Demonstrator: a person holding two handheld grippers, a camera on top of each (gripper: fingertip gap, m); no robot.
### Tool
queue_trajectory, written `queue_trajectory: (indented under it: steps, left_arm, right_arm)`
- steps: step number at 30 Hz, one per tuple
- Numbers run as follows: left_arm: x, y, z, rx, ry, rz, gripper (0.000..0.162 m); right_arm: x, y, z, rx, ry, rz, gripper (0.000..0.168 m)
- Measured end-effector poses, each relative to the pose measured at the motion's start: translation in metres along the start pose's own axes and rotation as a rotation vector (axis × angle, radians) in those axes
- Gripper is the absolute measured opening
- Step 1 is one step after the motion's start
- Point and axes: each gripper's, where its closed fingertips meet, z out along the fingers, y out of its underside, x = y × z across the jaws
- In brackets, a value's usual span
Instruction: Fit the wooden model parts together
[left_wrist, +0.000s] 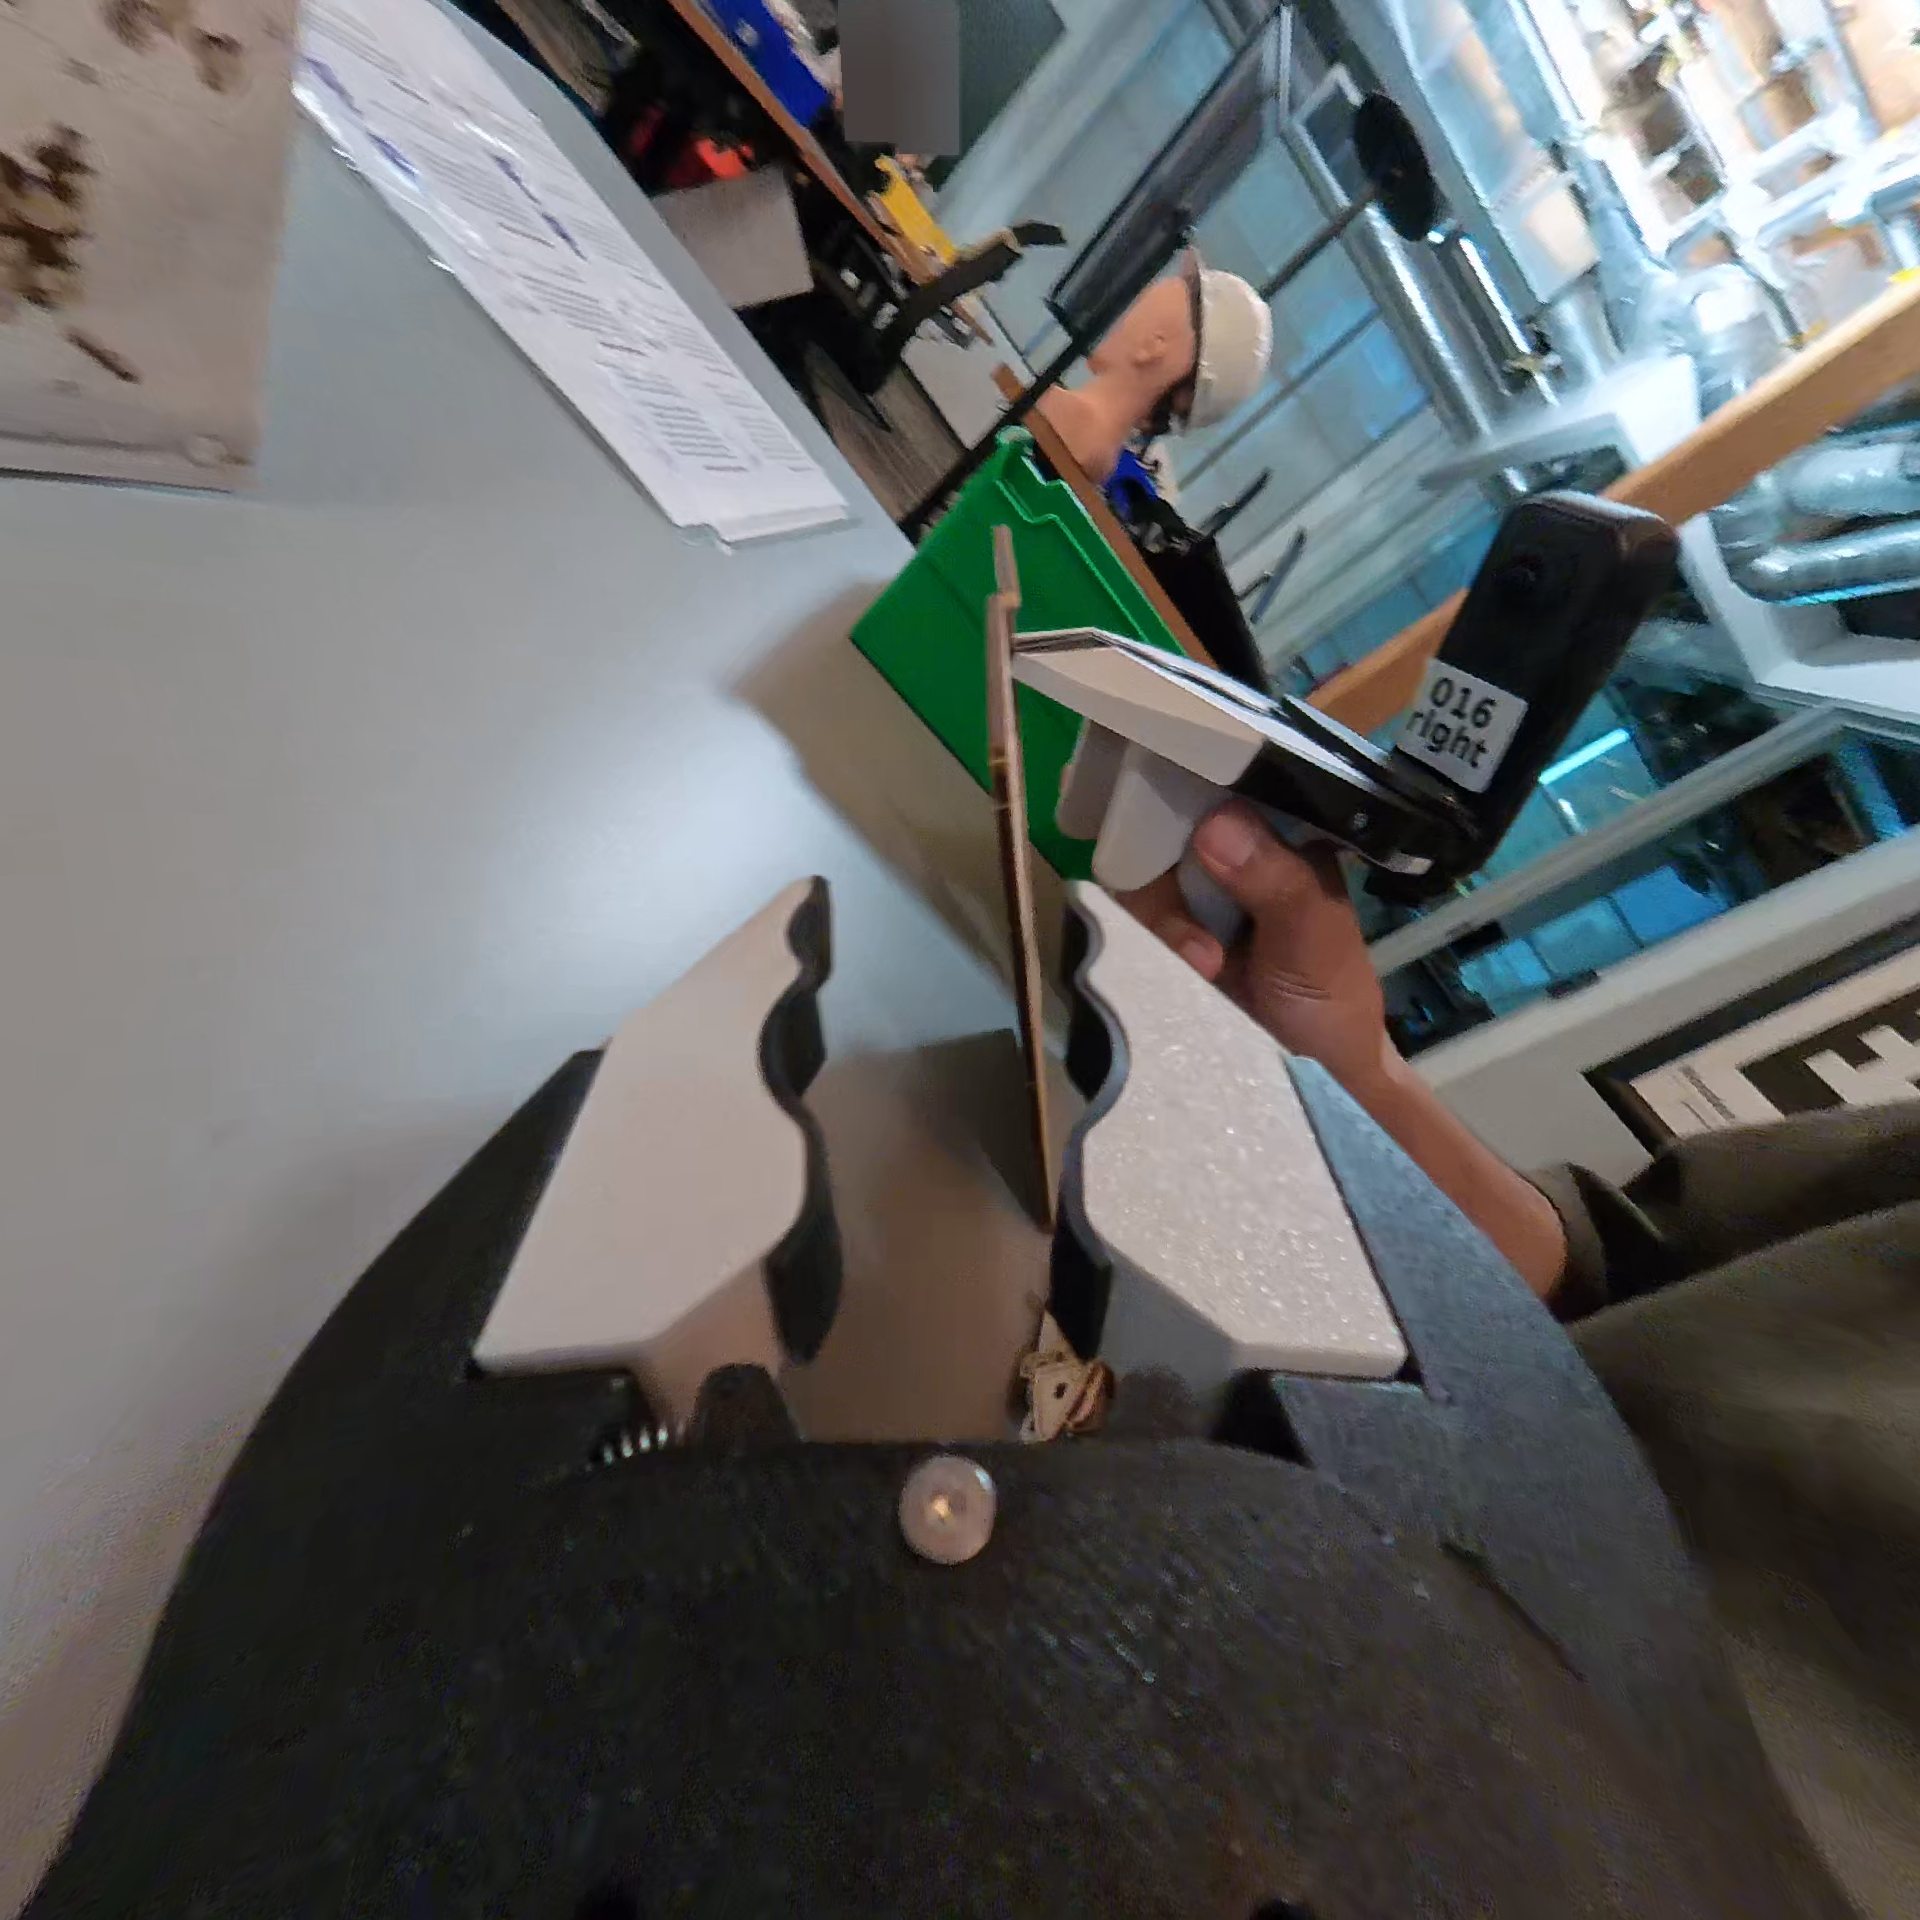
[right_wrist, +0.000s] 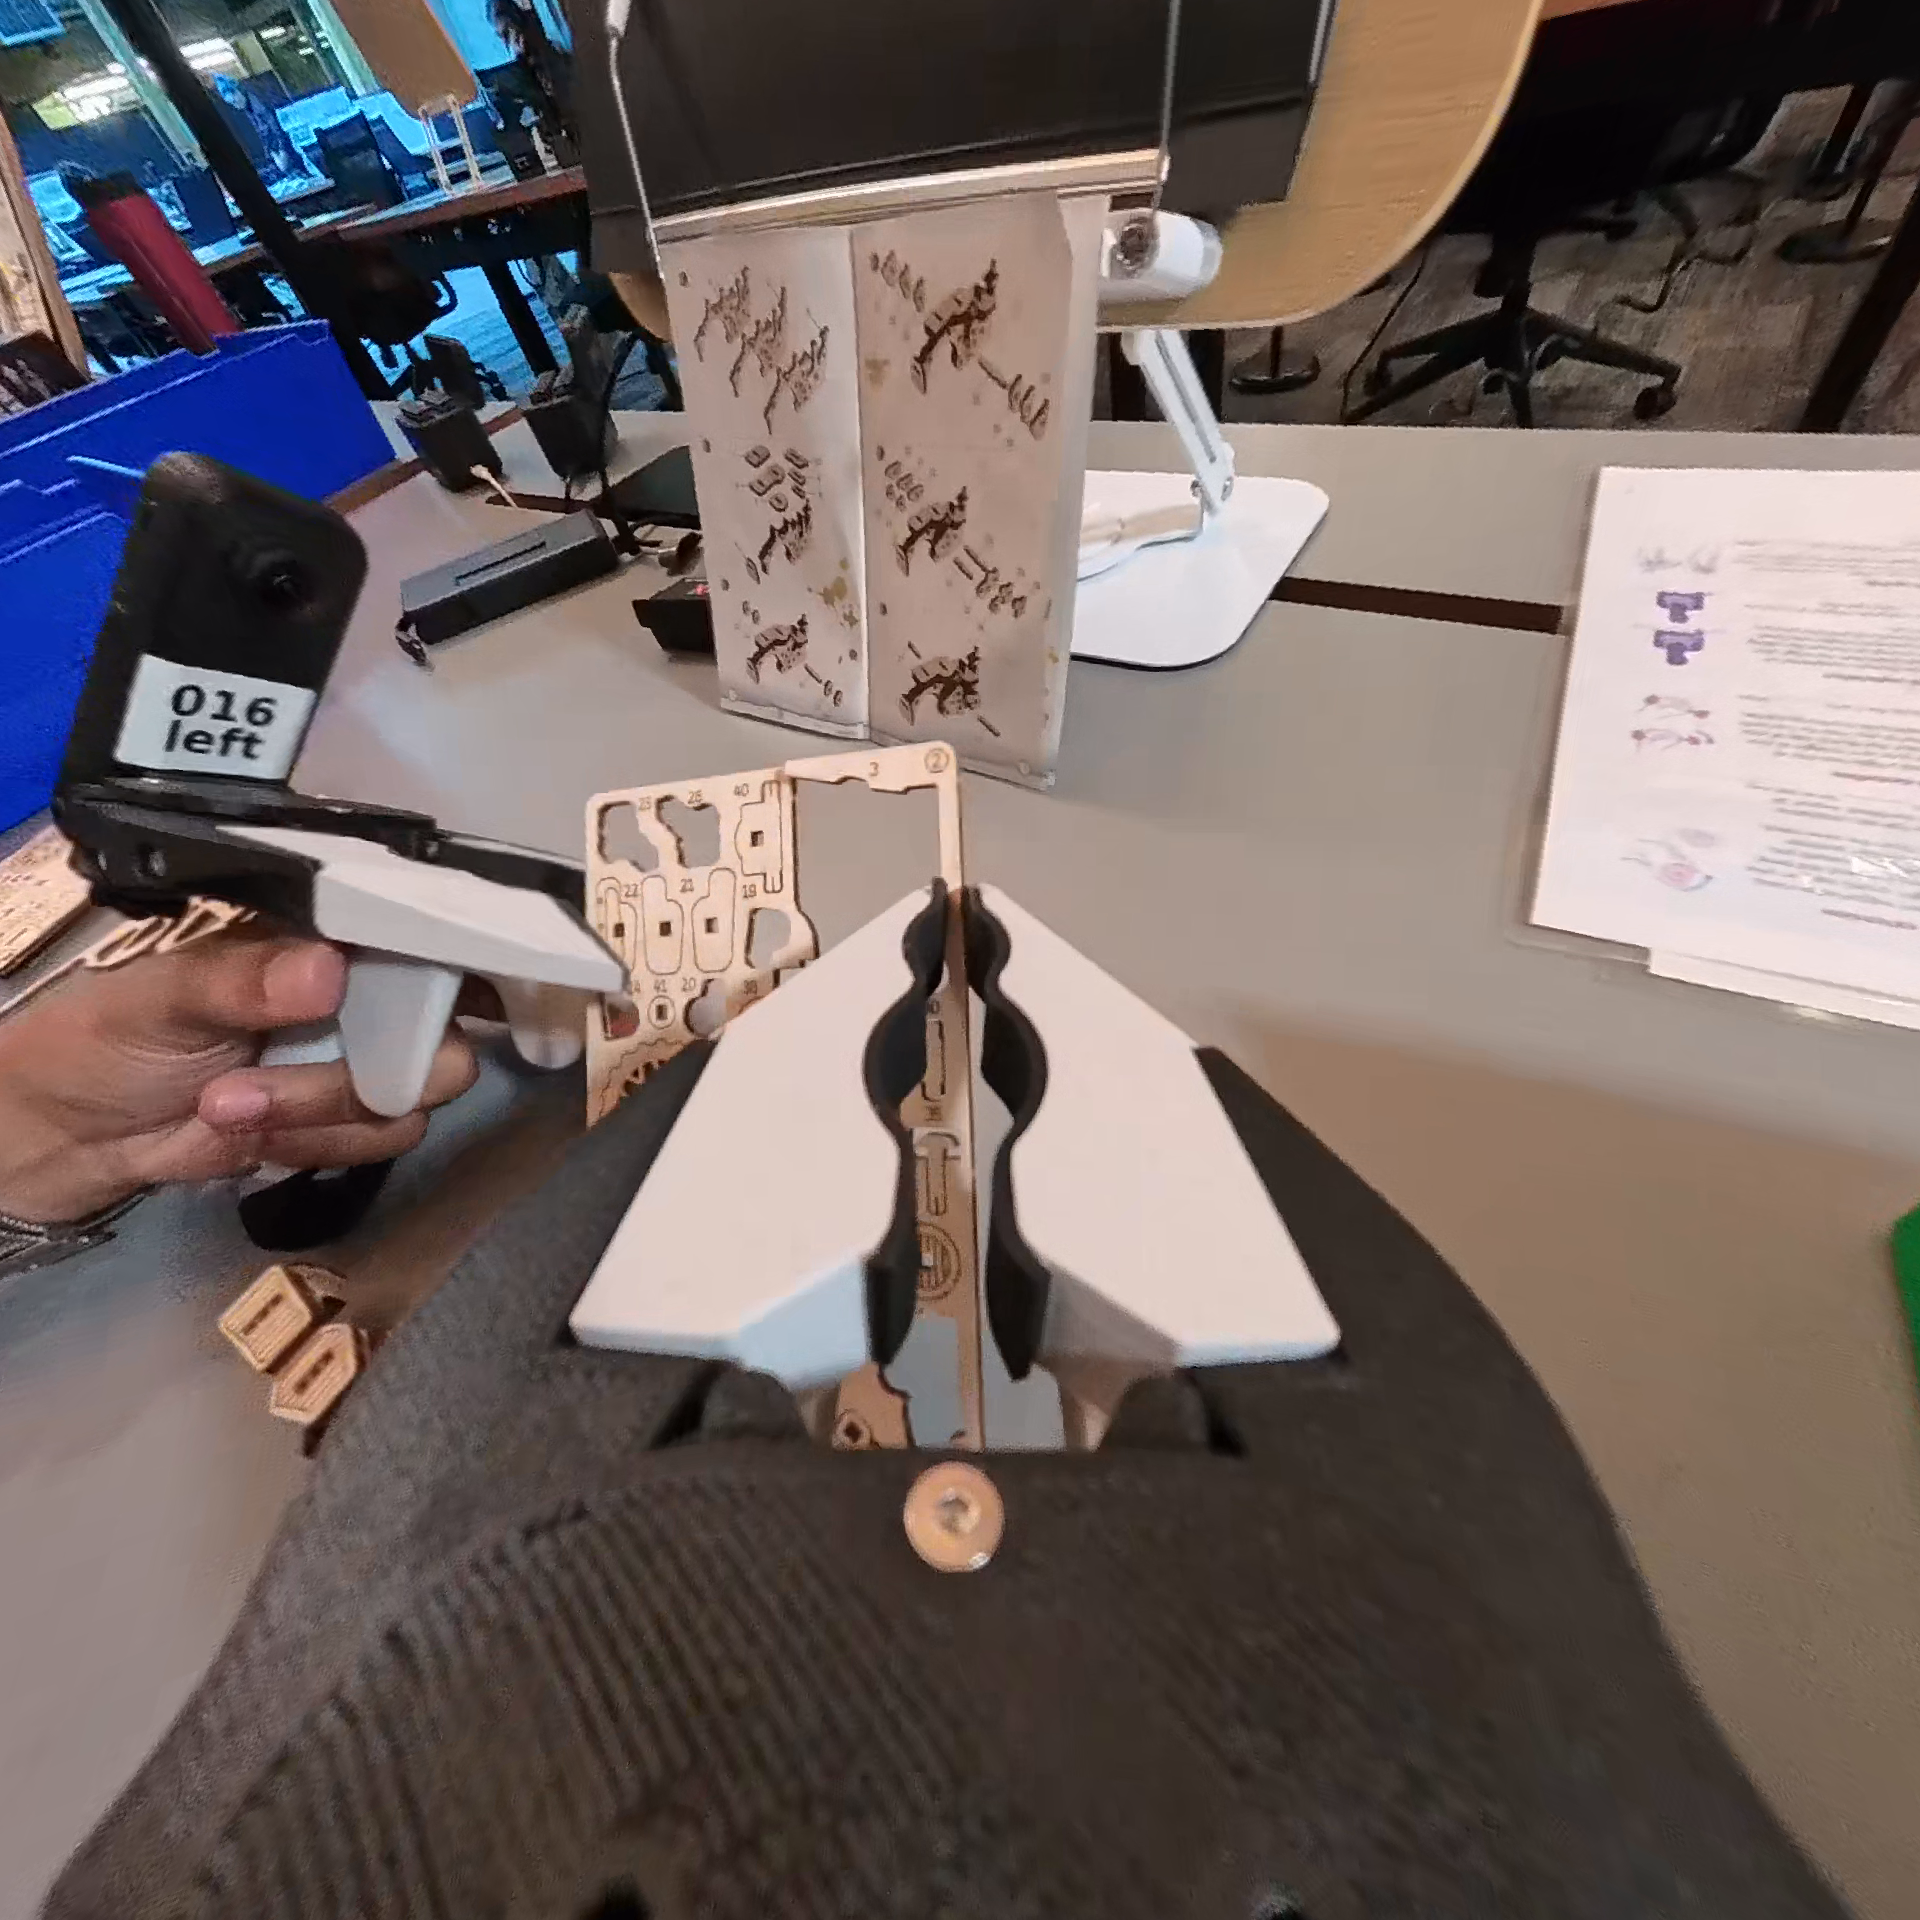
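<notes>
So the right gripper (right_wrist: 954, 894) has its jaws pressed tight on a thin wooden parts sheet (right_wrist: 769, 894), holding it up on edge above the grey table (right_wrist: 1351, 1143). The sheet is laser-cut ply with a bunch of numbered pieces, and some slots are already punched out and empty. In the left wrist view you see that same sheet (left_wrist: 1013, 831) edge-on, standing between the left gripper's fingers. The left gripper (left_wrist: 945, 904) has its jaws spread wide, and the sheet sits close to one pad, but I can't tell if it actually touches. From the right wrist view, the left gripper (right_wrist: 613, 987) comes in from the side with its tips right at the sheet's edge. Two small assembled wooden blocks (right_wrist: 296, 1351) lie on the table near the hand (right_wrist: 156, 1081). As for containers, there's a green bin (left_wrist: 977, 665) behind the sheet and a blue bin (right_wrist: 187, 436) off to the side, but their contents can't be seen from here. An instruction booklet (right_wrist: 873, 468) stands upright behind it all, with a printed sheet (right_wrist: 1745, 727) flat beside it.
</notes>
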Motion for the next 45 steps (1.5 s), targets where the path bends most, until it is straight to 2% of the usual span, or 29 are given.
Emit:
queue_trajectory:
  steps: [3,4,5,7,9,13,16,19,24,31,36,45]
  left_arm:
    - [0.008,0.0,0.0,0.003,0.041,0.023,0.004]
    - [0.009,-0.001,-0.001,0.016,0.047,0.024,0.002]
    - [0.007,-0.004,-0.002,0.035,0.04,0.019,0.001]
    - [0.005,-0.014,-0.007,0.102,0.037,-0.001,0.0]
    - [0.007,-0.021,-0.013,0.155,0.076,-0.028,0.0]
    - [0.02,-0.02,-0.014,0.133,0.191,-0.017,0.0]
    - [0.028,-0.007,-0.007,0.055,0.202,0.049,0.0]
    - [0.031,0.0,-0.002,0.012,0.19,0.093,0.0]
    - [0.029,-0.003,-0.003,0.035,0.19,0.073,0.0]
    - [0.029,-0.002,-0.001,0.031,0.166,0.099,0.0]
    - [0.028,-0.003,-0.002,0.037,0.165,0.093,0.0]
    - [0.024,-0.002,0.0,0.033,0.126,0.1,0.0]
  right_arm:
    - [-0.007,-0.002,0.002,0.024,0.0,-0.025,0.001]
    - [-0.007,-0.003,0.002,0.037,0.002,-0.042,0.0]
    - [-0.006,-0.005,0.002,0.045,0.006,-0.056,0.01]
    - [-0.005,-0.005,0.001,0.049,-0.008,-0.048,0.041]
    - [-0.006,-0.001,0.002,0.035,-0.064,0.023,0.061]
    - [-0.029,0.009,0.003,-0.028,-0.345,0.255,0.074]
    - [-0.048,0.009,-0.002,-0.066,-0.53,0.354,0.067]
    - [-0.052,0.02,0.002,-0.126,-0.519,0.293,0.056]
    - [-0.064,0.016,0.003,-0.108,-0.547,0.252,0.022]
    - [-0.061,0.011,0.004,-0.076,-0.578,0.356,0.021]
    - [-0.063,0.008,0.003,-0.077,-0.595,0.35,0.012]
    - [-0.061,0.011,0.005,-0.087,-0.561,0.339,0.012]
